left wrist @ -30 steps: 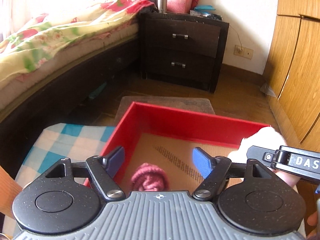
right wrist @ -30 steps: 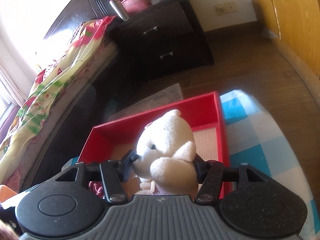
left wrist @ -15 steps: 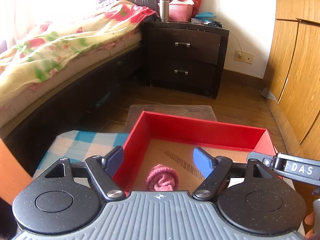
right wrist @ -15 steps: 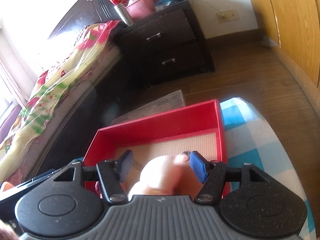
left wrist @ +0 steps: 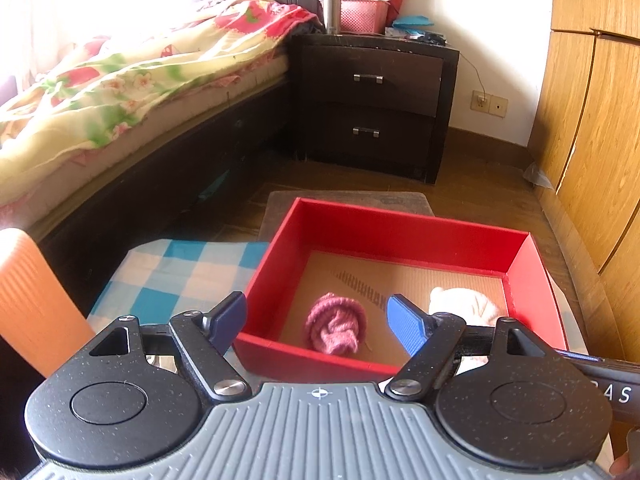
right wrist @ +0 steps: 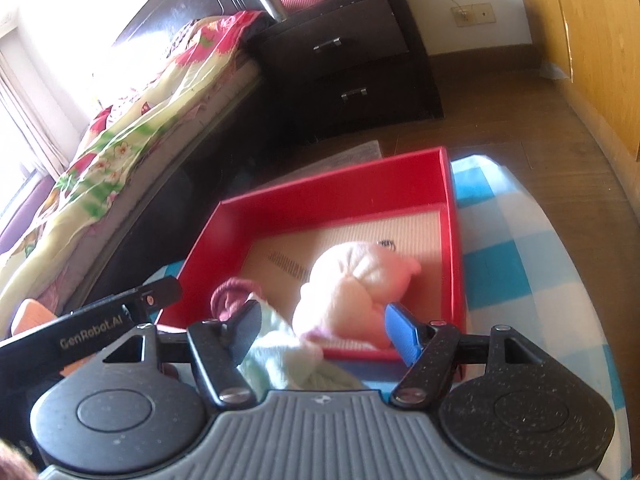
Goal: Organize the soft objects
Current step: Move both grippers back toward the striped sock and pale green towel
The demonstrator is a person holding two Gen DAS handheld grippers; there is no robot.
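The red box [left wrist: 404, 236] sits on the blue-and-white checked cloth [left wrist: 176, 272] that covers the counter, its cardboard floor showing. Two soft things lie inside it. A pink knit ball [left wrist: 336, 330] rests near the front wall on the left side. A white plush bear [right wrist: 356, 284] lies on its side in the right half, close to the right wall; in the left wrist view only its pale top [left wrist: 466, 306] shows behind the gripper finger.

The left hand-held gripper [left wrist: 318, 324] hangs above the box's front edge with its jaws spread wide and nothing between them; the knit ball lies below the gap, untouched.

The right hand-held gripper [right wrist: 322, 330] is also wide open and holds nothing. Its blue right fingertip [right wrist: 402, 332] sits just in front of the bear's lower side; whether it touches the plush cannot be told. A pale green cloth [right wrist: 280, 356] lies bunched outside the box, at the front wall, between and under the right gripper's fingers.

Beyond the counter stand a bed [left wrist: 120, 92] with a floral quilt and a dark nightstand [left wrist: 372, 100] carrying a pink basket [left wrist: 362, 14] and a steel flask [left wrist: 331, 8]. Wooden wardrobe doors [left wrist: 592, 120] line the right side.
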